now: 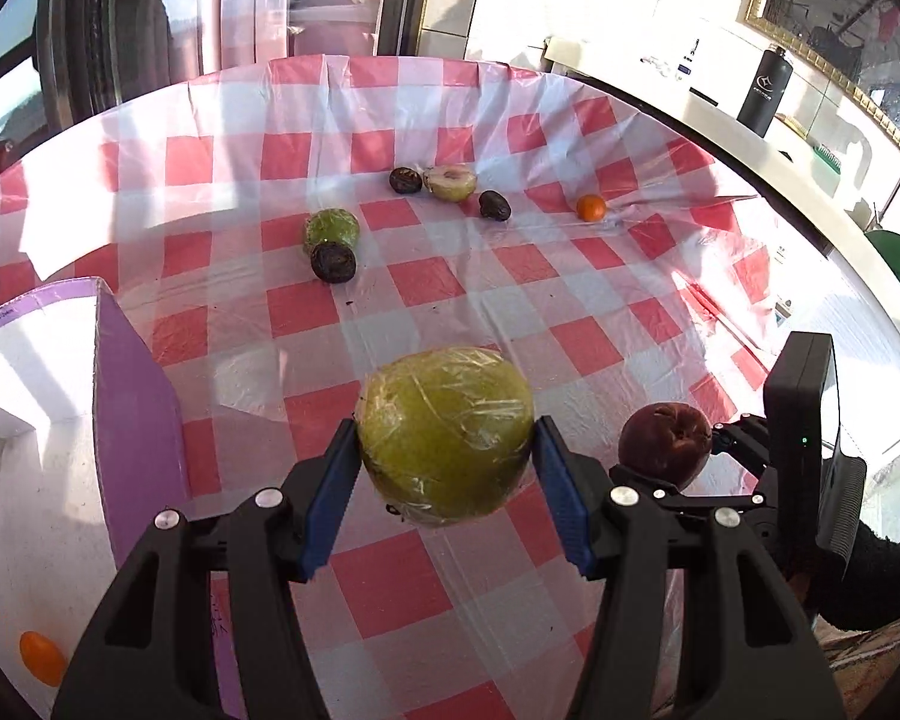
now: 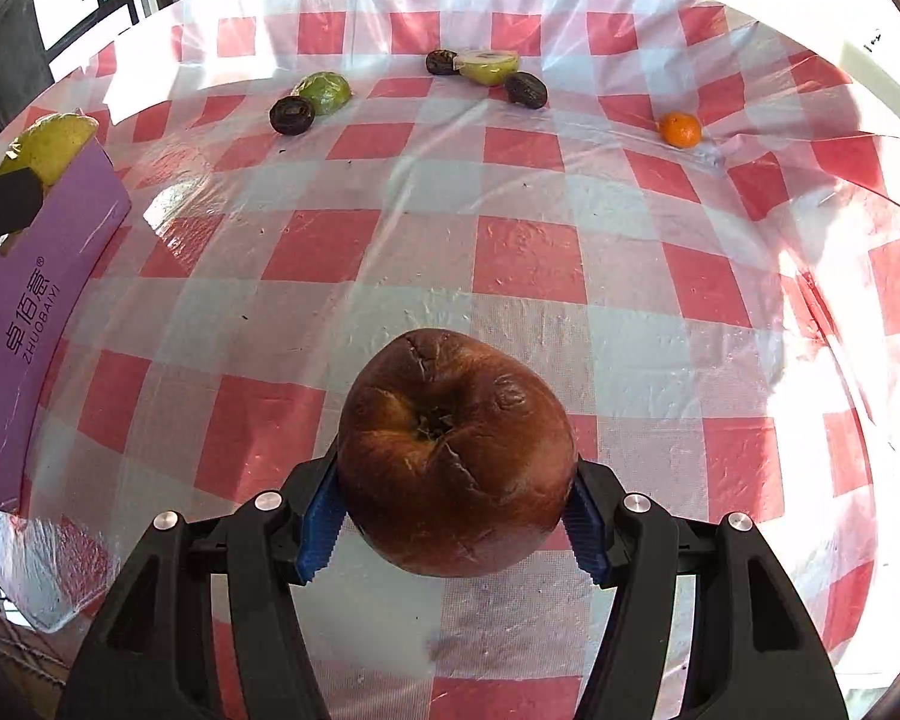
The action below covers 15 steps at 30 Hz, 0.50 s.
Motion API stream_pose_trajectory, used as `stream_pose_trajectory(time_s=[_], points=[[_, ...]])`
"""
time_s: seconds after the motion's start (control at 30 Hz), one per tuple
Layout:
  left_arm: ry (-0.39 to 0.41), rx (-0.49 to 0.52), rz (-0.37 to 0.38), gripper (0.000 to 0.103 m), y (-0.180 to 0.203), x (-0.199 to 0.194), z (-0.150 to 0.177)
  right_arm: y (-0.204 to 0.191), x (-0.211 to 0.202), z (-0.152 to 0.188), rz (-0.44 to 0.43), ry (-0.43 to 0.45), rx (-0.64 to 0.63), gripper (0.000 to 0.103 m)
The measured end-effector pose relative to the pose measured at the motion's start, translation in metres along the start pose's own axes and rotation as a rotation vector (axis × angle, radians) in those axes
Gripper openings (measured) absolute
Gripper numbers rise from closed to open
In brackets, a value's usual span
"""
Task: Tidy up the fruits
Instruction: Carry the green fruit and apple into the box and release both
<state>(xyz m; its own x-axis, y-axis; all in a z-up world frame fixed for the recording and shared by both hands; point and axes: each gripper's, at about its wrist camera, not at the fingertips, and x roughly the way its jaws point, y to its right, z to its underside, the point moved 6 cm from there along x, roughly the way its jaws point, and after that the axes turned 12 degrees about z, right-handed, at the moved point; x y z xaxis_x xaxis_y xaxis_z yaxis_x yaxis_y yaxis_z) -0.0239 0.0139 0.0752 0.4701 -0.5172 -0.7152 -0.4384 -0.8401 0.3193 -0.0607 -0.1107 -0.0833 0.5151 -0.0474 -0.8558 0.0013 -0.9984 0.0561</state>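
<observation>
My left gripper (image 1: pixel 445 425) is shut on a green fruit wrapped in clear film (image 1: pixel 444 456), held above the checked tablecloth (image 1: pixel 462 312) just right of a purple box (image 1: pixel 132 420). One small orange fruit (image 1: pixel 41 657) lies inside the box. My right gripper (image 2: pixel 455 465) is shut on a wrinkled brown-red apple (image 2: pixel 450 444), also lifted off the cloth. In the left wrist view that apple (image 1: pixel 666 441) hangs to the right of the green fruit. In the right wrist view the green fruit (image 2: pixel 51 141) shows at the far left, over the box (image 2: pixel 36 276).
Further back on the cloth lie a second wrapped green fruit (image 1: pixel 332 229), three dark round fruits (image 1: pixel 333 262), a halved pale fruit (image 1: pixel 450 182) and a small orange (image 1: pixel 591 207). A black bottle (image 1: pixel 765 90) stands on a white counter beyond the table's right edge.
</observation>
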Motion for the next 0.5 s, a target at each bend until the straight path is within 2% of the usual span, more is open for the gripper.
stream_pose_trajectory(time_s=[0.27,0.5], points=[[0.087,-0.047,0.040,0.058,-0.040,-0.049,0.000,-0.046,-0.020,0.017,-0.015,-0.038,0.029,0.061],[0.169,-0.071,0.028,0.058,-0.079,-0.104,0.000,-0.093,-0.059,-0.017,-0.084,0.046,0.044,0.061]])
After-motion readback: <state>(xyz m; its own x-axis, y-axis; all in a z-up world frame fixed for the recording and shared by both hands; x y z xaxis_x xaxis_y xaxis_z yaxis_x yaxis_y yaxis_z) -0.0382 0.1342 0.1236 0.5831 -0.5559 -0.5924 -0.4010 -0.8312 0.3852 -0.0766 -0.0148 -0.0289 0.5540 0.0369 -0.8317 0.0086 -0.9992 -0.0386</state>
